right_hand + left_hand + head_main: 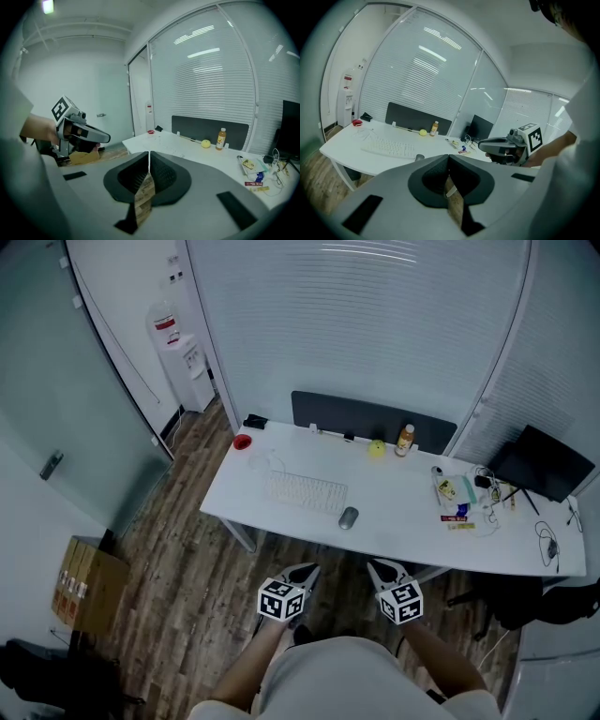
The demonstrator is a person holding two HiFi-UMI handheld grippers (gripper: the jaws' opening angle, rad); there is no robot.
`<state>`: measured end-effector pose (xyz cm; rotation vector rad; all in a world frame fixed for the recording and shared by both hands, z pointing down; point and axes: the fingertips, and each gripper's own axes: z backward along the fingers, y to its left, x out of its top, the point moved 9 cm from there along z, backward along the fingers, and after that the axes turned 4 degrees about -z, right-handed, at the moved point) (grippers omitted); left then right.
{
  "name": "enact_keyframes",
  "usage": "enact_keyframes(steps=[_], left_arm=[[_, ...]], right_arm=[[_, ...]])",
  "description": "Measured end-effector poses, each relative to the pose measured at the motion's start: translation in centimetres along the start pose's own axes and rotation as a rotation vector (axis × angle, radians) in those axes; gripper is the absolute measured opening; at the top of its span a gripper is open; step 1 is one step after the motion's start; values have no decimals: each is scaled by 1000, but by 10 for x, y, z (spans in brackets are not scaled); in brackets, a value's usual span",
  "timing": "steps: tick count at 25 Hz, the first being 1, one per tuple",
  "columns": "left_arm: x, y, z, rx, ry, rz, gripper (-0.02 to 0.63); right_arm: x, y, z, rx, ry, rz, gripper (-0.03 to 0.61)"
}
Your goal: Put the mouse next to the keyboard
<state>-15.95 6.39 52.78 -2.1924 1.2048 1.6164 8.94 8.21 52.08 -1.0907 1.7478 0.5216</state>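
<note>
A grey mouse [348, 517] lies on the white desk [403, 526], just off the right end of the white keyboard [305, 491] and near the desk's front edge. Both grippers hang in front of the person, short of that edge and above the wooden floor. My left gripper [307, 570] is shut with nothing in it; its own view shows the jaws [449, 157] met, with the keyboard [389, 147] and mouse [419, 158] beyond. My right gripper [380, 566] is also shut and empty [149, 157]. The mouse is hidden in the right gripper view.
Along the desk's back stand a dark partition panel [370, 420], a yellow ball [377, 449], an orange bottle [405, 439] and a red object [242, 442]. Small clutter and cables [464, 498] and a black monitor [541, 463] fill the right end. A water dispenser [178, 348] stands at the far left, a cardboard box [84, 582] on the floor.
</note>
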Motion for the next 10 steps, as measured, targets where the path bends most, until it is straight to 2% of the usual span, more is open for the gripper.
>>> enact_keyframes(steps=[10], left_arm=[[3, 6, 8, 10, -12, -10, 17]], right_arm=[[3, 8, -5, 9, -10, 4, 35]])
